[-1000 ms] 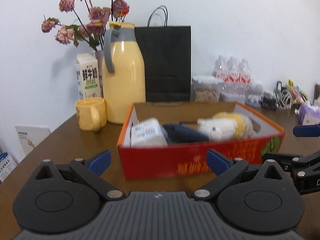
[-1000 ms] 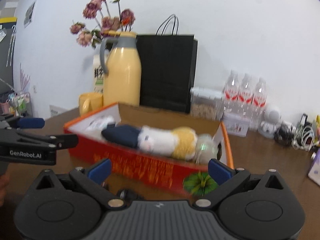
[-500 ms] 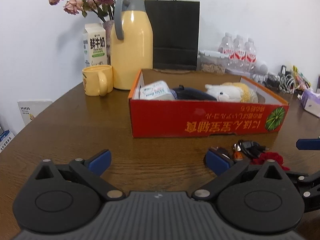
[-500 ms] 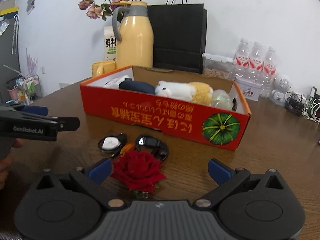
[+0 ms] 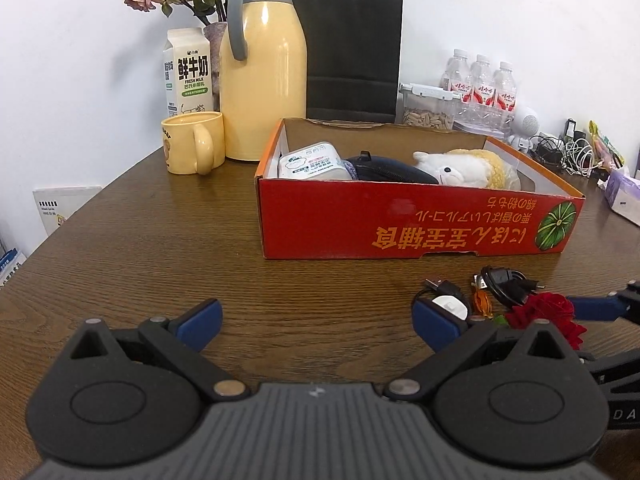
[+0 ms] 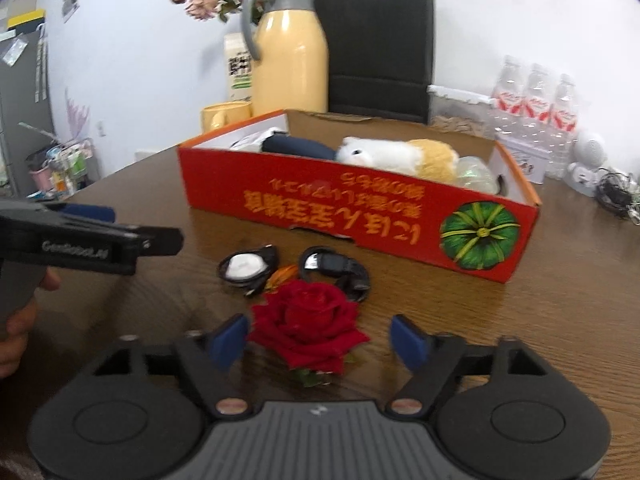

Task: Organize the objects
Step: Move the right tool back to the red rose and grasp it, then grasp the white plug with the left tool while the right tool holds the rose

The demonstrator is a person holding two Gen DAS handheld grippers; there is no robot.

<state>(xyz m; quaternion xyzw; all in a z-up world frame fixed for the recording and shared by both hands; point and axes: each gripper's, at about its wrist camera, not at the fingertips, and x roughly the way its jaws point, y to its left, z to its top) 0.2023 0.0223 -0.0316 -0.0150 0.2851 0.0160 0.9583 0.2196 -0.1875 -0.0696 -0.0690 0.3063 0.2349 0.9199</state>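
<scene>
A red rose [image 6: 308, 328] lies on the brown table in front of the red cardboard box [image 6: 360, 216]. My right gripper [image 6: 318, 342] is around the flower, its jaws closing; the left pad is at the petals' edge and the right pad stands clear. Just beyond the rose lie a white round charger [image 6: 246, 266], a small orange item [image 6: 282, 274] and a black cable [image 6: 336, 270]. The box holds a tissue pack [image 5: 312, 162], a dark pouch [image 5: 388, 166] and a white-and-yellow plush toy [image 5: 460, 166]. Left of them my left gripper [image 5: 318, 322] hangs open over bare table, nothing between its fingers.
Behind the box stand a yellow thermos [image 5: 262, 72], a yellow mug [image 5: 192, 142], a milk carton [image 5: 188, 72], a black paper bag [image 5: 354, 48], a seed container [image 5: 428, 108] and water bottles [image 5: 482, 84]. Tangled cables [image 5: 564, 150] lie at the far right.
Both grippers have sunk and tilted toward the table. The rose, charger and cable came into view. The right gripper's jaws have narrowed around the rose.
</scene>
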